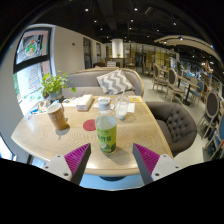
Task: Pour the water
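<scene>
Tool [107,158] spread wide, magenta pads [76,156] well apart at either side, gripping nothing. Green-labelled bottle [106,133] standing upright on the light wooden counter [45,132], centred between the fingers with a clear gap at each side, white cap on top. Clear glass [122,109] standing just beyond the bottle, slightly toward the right finger; contents not discernible. White cup or bowl [103,102] farther along the counter, beyond the glass. Reddish round mat [90,125] lying flat just beside the bottle, toward the left finger. Potted green plant [55,90] in a brown pot near the counter's left part, well apart from the bottle. Pale flat object, possibly a book or box [82,101], resting behind the plant. Grey padded chair [178,122] at the counter's right side. Sofa with a zigzag-patterned cushion [114,82] beyond the counter. Framed picture [33,45] on the left wall. Further chairs and tables in the background at right, details too small to tell.
</scene>
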The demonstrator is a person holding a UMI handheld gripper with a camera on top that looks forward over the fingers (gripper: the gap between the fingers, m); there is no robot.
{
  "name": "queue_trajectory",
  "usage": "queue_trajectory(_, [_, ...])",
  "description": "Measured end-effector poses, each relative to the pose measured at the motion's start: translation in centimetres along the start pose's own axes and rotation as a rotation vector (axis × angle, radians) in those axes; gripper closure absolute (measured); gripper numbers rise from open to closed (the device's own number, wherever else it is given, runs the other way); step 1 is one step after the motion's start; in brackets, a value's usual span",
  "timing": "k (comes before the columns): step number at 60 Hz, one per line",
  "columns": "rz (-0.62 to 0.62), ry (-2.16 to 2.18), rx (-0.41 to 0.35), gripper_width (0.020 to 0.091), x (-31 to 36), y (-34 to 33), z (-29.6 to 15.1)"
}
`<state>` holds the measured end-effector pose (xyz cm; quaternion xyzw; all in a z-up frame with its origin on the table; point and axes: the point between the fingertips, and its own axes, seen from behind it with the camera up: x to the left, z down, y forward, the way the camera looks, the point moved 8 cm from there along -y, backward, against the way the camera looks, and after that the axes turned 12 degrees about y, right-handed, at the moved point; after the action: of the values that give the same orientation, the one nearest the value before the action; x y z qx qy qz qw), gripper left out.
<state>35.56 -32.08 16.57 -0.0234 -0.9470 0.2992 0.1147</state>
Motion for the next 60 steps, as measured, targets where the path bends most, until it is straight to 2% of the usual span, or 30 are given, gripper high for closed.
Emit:
queue_trajectory(19, [0.045,0.031,-0.117,0.0256,2.2,11.7,-0.2])
queue_trajectory(22, [0.056,0.017,-0.133,0.0294,2.1,13.0,0.0])
queue_trajectory(24, [0.053,0.015,-0.141,0.0348,2.1,13.5,0.0])
queue_trajectory(27, [0.057,0.021,-0.153,0.0480,2.1,14.1,-0.1])
queue_trajectory(28, [0.061,0.025,-0.162,0.0554,2.1,14.1,-0.2])
queue_trajectory(38, [0.074,0.050,-0.183,0.0624,2.1,14.6,-0.2])
queue_trajectory(44, [0.100,0.030,-0.171,0.0702,2.3,14.5,-0.6])
queue_trajectory(51, [0.156,-0.043,-0.174,0.0702,3.2,13.5,-2.5])
queue_trajectory(60, [0.243,-0.200,-0.201,0.0702,4.7,12.0,-7.4])
